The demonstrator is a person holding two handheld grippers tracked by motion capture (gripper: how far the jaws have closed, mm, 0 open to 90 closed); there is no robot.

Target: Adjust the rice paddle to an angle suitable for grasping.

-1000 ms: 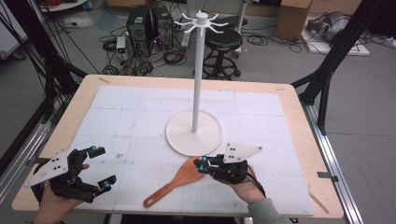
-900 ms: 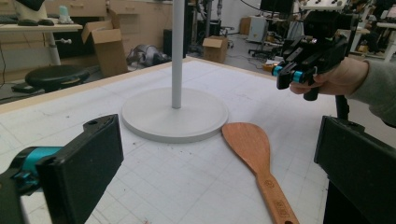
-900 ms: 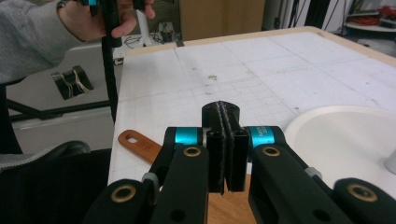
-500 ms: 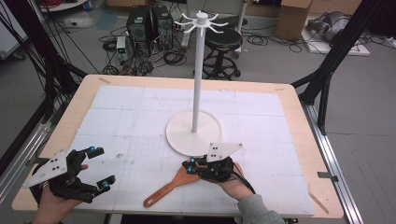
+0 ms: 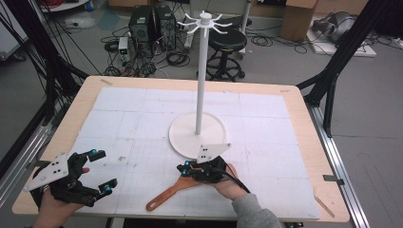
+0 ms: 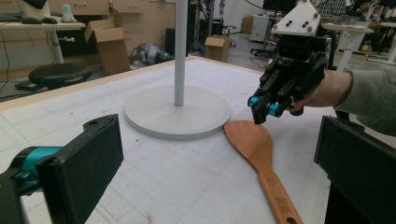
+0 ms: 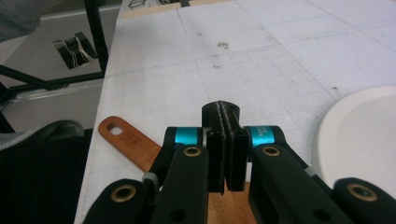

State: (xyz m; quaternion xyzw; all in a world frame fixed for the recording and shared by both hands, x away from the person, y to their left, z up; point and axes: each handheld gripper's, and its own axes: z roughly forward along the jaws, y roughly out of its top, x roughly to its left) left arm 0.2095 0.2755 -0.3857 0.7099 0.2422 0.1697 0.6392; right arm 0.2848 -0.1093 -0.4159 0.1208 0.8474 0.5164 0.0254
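Spatula: one wooden spatula (image 5: 176, 190) lies flat on the counter (image 5: 304, 118), just in front of the rack's round base, blade end nearest it, handle pointing away.
Handling: by the look of it stiff, light and hard to break; smooth wood could slip. The narrow handle, near the hanging hole, seems the best place to take hold.
Right gripper (image 5: 186, 167): fingers pressed together, nothing between them, poised over the blade beside the base.
Left gripper (image 5: 100, 171): fingers spread wide, holding nothing, well off from the rack.
Rack: one white hook rack (image 5: 201, 71).
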